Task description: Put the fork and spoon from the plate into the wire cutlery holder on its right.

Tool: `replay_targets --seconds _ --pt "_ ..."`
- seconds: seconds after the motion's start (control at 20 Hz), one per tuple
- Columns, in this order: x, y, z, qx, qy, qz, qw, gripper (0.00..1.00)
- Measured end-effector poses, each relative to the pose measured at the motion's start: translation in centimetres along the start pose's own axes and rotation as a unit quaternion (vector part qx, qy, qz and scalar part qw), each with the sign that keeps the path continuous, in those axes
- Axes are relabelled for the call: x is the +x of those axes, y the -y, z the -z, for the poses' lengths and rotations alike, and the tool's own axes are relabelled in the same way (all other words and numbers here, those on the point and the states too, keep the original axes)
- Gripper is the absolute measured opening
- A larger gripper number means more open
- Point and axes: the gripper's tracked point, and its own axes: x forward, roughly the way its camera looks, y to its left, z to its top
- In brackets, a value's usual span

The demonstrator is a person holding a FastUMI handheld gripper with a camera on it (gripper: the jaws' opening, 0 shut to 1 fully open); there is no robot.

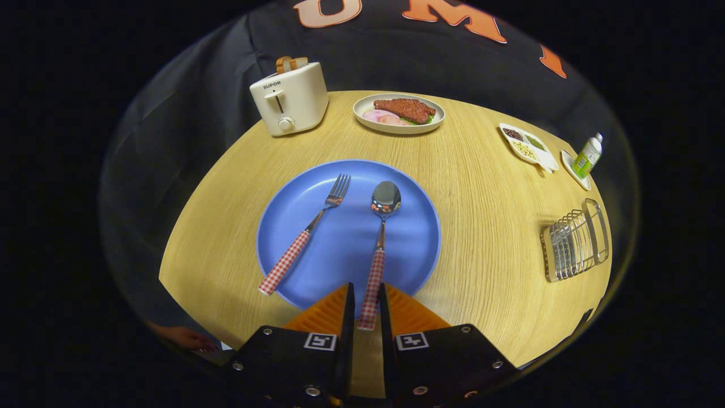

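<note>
Item: gripper (pixel 366 294) — fingers close together around the spoon (pixel 378 249) handle end, near-clamped; whether both press on it cannot be told.

Left to right, from the fingers: fork (pixel 306 232), one, ahead-left on the plate (pixel 283 226); spoon, one, bowl straight ahead on the same plate; holder (pixel 573 242), one, well off to the right, seemingly lying on its side.

Handling, by judgement: grip the checked handle squarely, lift level before swinging right, and enter the holder handle-first — its open mouth needs checking.

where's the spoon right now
In the gripper view the spoon lies on the blue plate, right of the fork, its checked handle end between the nearly closed jaws.
</note>
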Motion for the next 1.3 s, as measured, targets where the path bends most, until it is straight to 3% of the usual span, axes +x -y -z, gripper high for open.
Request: replay_targets --seconds 0.4,0.75,0.95,1.3 --pt "0.8 0.2 -1.0 0.017 -0.017 -0.001 1.000 0.10" --pt "-4.1 2.6 -4.7 0.025 0.005 -0.034 0.999 0.10" --pt "-7.4 5.5 -7.2 0.032 0.047 -0.029 0.998 0.10" --pt "-12.9 13.6 -6.2 0.021 0.081 0.043 0.996 0.09"
